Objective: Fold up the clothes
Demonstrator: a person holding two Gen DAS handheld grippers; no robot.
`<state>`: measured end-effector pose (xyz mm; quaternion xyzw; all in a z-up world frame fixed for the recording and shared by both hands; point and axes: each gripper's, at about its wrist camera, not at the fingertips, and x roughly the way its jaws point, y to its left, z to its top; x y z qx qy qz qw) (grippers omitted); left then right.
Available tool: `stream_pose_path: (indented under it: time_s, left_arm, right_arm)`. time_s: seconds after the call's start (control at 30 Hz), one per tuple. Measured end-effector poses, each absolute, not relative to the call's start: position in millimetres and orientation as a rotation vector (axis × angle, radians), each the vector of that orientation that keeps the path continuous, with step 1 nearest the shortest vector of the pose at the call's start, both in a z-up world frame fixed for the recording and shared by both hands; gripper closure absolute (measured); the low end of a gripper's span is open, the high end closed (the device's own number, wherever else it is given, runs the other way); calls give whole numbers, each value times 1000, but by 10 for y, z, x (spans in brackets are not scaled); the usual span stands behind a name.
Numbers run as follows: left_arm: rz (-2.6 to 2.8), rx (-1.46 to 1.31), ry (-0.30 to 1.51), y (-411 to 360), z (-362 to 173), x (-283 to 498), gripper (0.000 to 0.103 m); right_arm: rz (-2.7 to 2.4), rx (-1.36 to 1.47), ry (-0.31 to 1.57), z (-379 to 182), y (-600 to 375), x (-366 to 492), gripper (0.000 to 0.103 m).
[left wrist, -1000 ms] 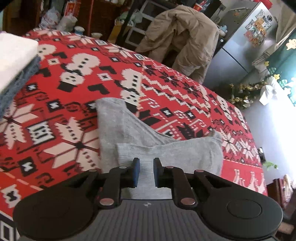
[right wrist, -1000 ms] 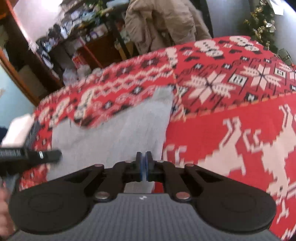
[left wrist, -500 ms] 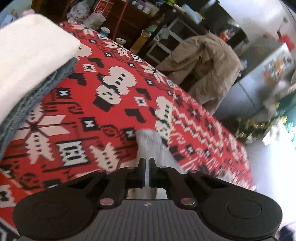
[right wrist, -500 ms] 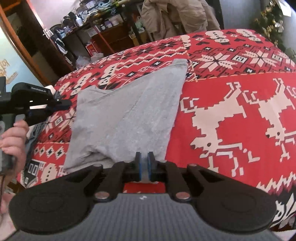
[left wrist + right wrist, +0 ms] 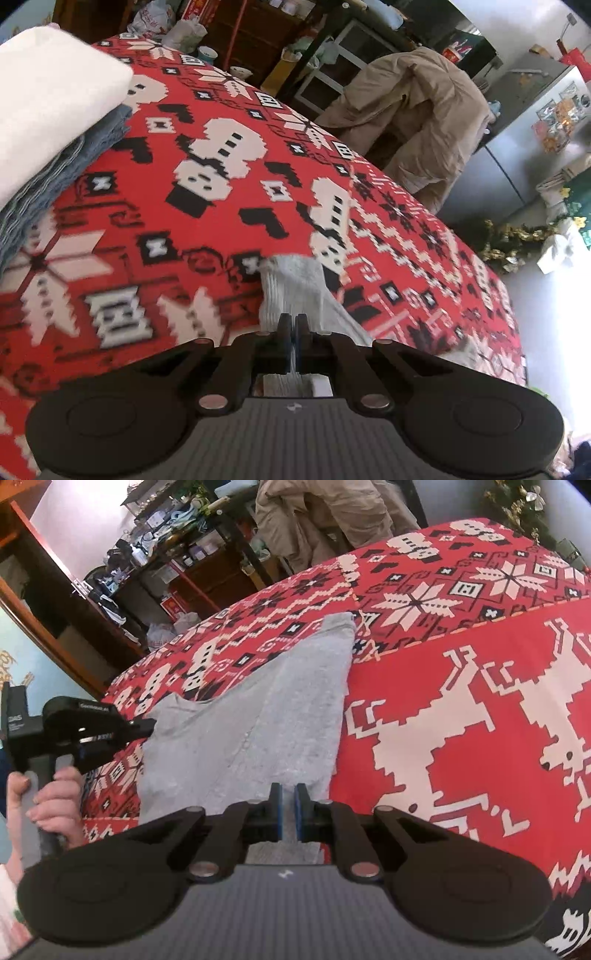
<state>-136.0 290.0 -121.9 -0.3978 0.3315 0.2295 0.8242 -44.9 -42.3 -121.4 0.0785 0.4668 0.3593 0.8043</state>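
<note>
A grey garment (image 5: 258, 723) lies spread on the red patterned tablecloth (image 5: 461, 720), stretched between both grippers. My right gripper (image 5: 288, 799) is shut on its near hem, with cloth showing between the blue pads. My left gripper (image 5: 293, 326) is shut on a ribbed grey edge (image 5: 291, 284) of the same garment. In the right wrist view the left gripper (image 5: 147, 724) pinches the garment's far left corner, and a hand (image 5: 55, 794) holds its handle.
A stack of folded clothes (image 5: 55, 110), white over blue-grey, sits on the table's left side. Behind the table are a beige coat (image 5: 417, 110) over a chair, a fridge (image 5: 535, 110) and cluttered shelves (image 5: 177, 554).
The left gripper went from open over the grey cloth to shut on its ribbed edge. The garment, bunched a second ago, now lies spread out between the two grippers.
</note>
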Motion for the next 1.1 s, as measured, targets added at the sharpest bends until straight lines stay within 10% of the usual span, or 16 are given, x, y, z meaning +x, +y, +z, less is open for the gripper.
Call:
stream_pose_path:
  time_s: [0.73,1.1]
  left_arm:
    - [399,-652,949,1832,-1176,-2024,100]
    - [466,-896,768,2367,-1142,-2007,99]
  right_arm:
    - [754,199,1001,-1265,-438,-465,94]
    - [743,250,986,-1218,-514,-421,88]
